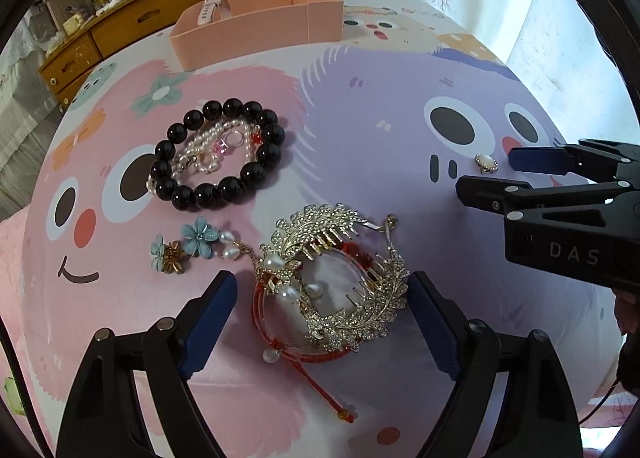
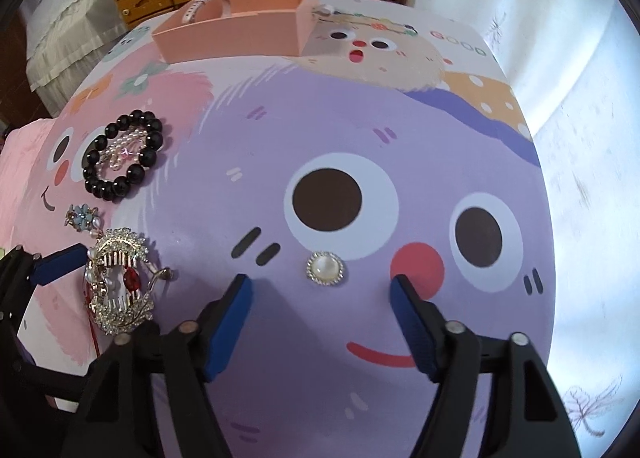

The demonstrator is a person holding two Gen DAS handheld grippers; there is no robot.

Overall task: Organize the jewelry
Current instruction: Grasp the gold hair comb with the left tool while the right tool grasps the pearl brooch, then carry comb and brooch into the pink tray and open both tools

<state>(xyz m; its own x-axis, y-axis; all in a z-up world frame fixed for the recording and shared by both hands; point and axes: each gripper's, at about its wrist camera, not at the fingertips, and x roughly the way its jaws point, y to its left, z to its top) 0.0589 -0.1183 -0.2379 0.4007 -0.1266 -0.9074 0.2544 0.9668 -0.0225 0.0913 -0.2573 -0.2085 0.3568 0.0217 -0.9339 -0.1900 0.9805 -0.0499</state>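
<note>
**Two Open Grippers Over Loose Jewelry: Handling Notes**

Left gripper (image 1: 322, 298): jaws spread wide, holding nothing. They straddle a tangled cluster lying on the cartoon-print mat (image 1: 360, 105): a rhinestone hair comb (image 1: 340, 258) lies on a clear bangle (image 1: 320, 298) with a red cord bracelet (image 1: 304, 356). In the left wrist view a black bead bracelet (image 1: 218, 153) lies at 11 o'clock from this cluster, with a pearl strand (image 1: 208, 143) inside its ring. Blue flower earrings (image 1: 188, 244) lie at 9 o'clock.

Right gripper (image 2: 322, 288): jaws spread wide, holding nothing. A pearl brooch (image 2: 325, 268) lies on the mat just ahead, between the fingertip lines and apart from both.

The pink box (image 2: 236, 35) stands at 12 o'clock, at the far end of the mat, well apart from the jewelry. A watch (image 2: 206, 1) already rests inside.

Handling judgement:
- Brooch: light, rigid, low and domed. Likely to slip; close on opposite rim edges, low to the mat.
- Comb cluster: light and stiff, but teeth, cord and bangle appear interlocked. Grip the comb across its metal spine; expect the neighbouring pieces to drag along.
- Rhinestones and pearls may chip; use gentle closure.
</note>
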